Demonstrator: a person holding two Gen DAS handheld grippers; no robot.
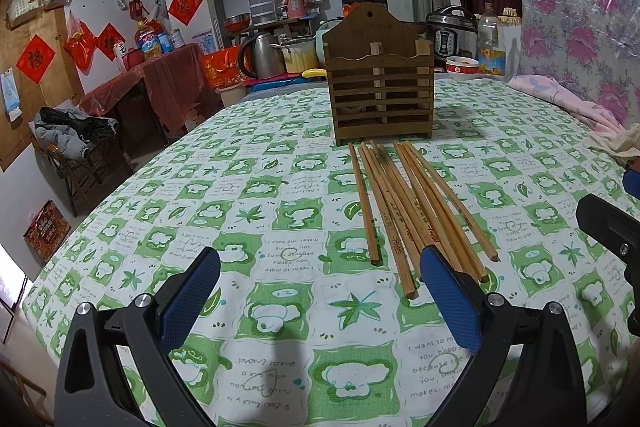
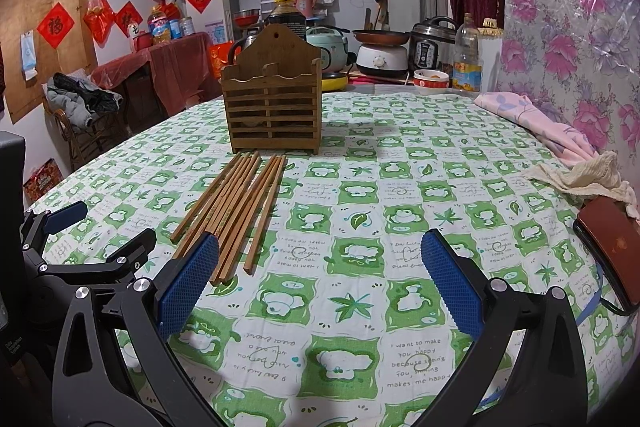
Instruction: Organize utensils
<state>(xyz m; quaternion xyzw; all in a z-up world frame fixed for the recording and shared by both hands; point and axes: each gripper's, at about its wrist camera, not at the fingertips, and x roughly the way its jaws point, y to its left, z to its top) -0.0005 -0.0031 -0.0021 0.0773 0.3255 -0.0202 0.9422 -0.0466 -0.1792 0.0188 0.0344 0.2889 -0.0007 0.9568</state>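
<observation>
On green tablecloth (image 2: 360,131) | chopsticks (image 1: 404,203) lying before wooden holder (image 1: 382,83) | left gripper (image 1: 320,291), right gripper (image 2: 320,279) hovering spread apart, gripping nothing

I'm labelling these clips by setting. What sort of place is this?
Most likely a home kitchen and dining room. A cloth-covered table holds chopsticks and a wooden utensil holder; behind stand a kettle and pressure cooker.
</observation>
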